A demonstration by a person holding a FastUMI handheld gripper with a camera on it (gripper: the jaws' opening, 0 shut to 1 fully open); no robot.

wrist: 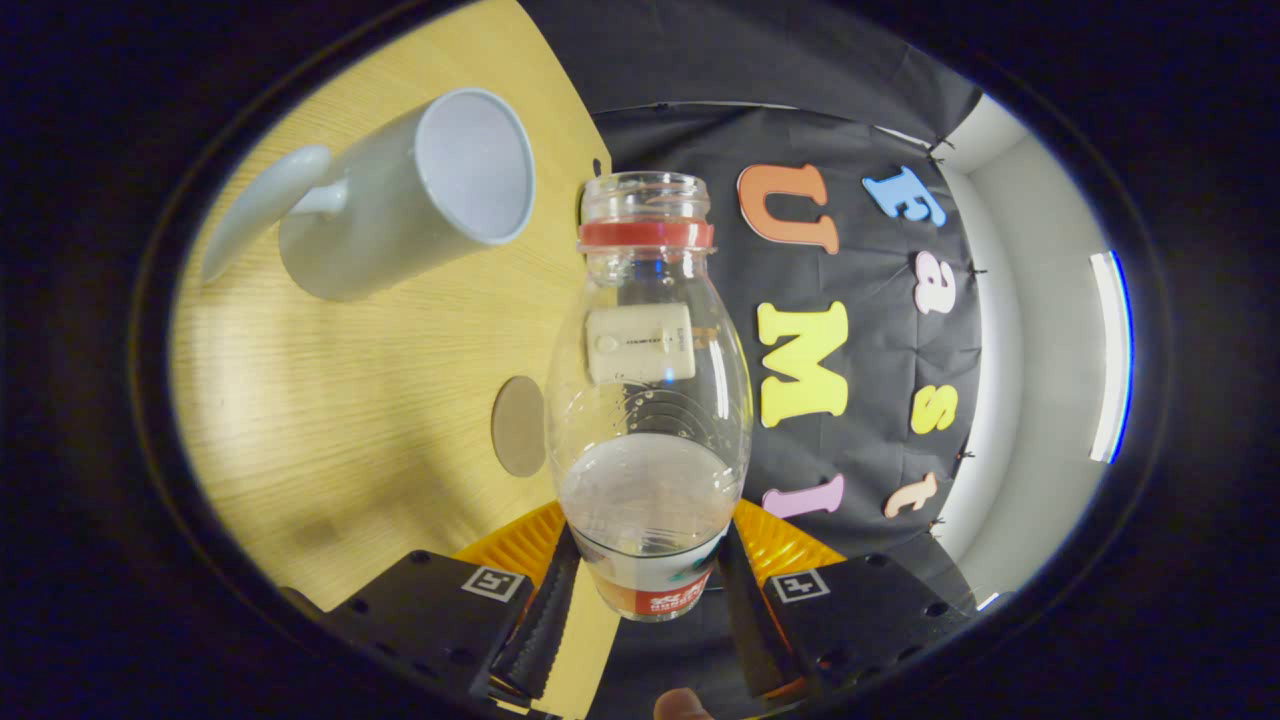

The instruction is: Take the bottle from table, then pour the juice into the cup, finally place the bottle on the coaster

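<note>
Claw [648, 600] clamped on bottle [648, 400], both fingers pressing low on body near label. Bottle open-mouthed, red ring at neck, tipped well over, little pale juice pooled near base. Cup [420, 195] beyond and to left of mouth, on counter [330, 420], apart from bottle. Coaster [517, 425] just beside bottle's left flank. Judged: mid-pour. Bring mouth over cup rim first, then tip slowly, hold grip firm. Afterward: upright, down onto coaster.
</note>
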